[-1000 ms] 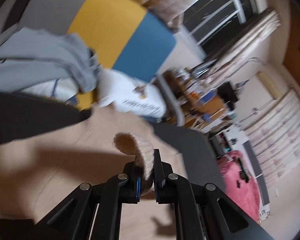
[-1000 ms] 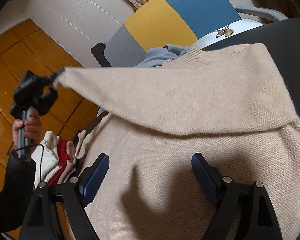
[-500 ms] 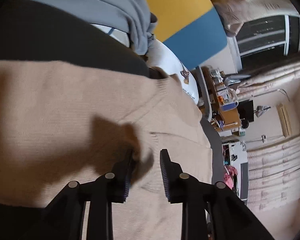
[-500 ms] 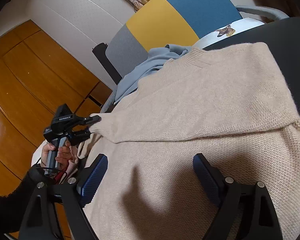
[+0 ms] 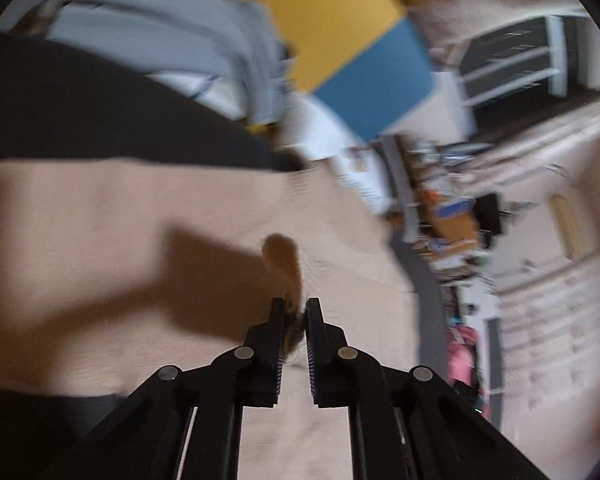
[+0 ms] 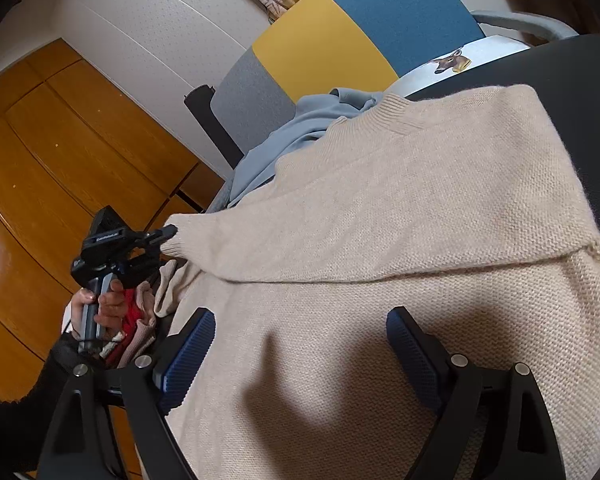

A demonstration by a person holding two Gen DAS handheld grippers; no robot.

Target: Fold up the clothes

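A beige knit sweater (image 6: 400, 240) lies spread on a black table (image 6: 580, 80), with one sleeve (image 6: 300, 248) folded across its body toward the left. My left gripper (image 5: 294, 312) is shut on that sleeve's cuff (image 5: 288, 264); it also shows in the right wrist view (image 6: 168, 236), at the sweater's left edge. My right gripper (image 6: 300, 344) is open and empty, hovering just above the lower part of the sweater.
A light blue garment (image 6: 300, 132) lies bunched by the sweater's collar, against a grey, yellow and blue chair back (image 6: 340, 40). A pile of red, white and pink clothes (image 6: 136, 320) sits at the left. Wooden doors (image 6: 60, 140) stand behind.
My left gripper has carried the sleeve cuff down and across the sweater to its left edge; the sleeve now lies low over the body. My right gripper has stayed open in place.
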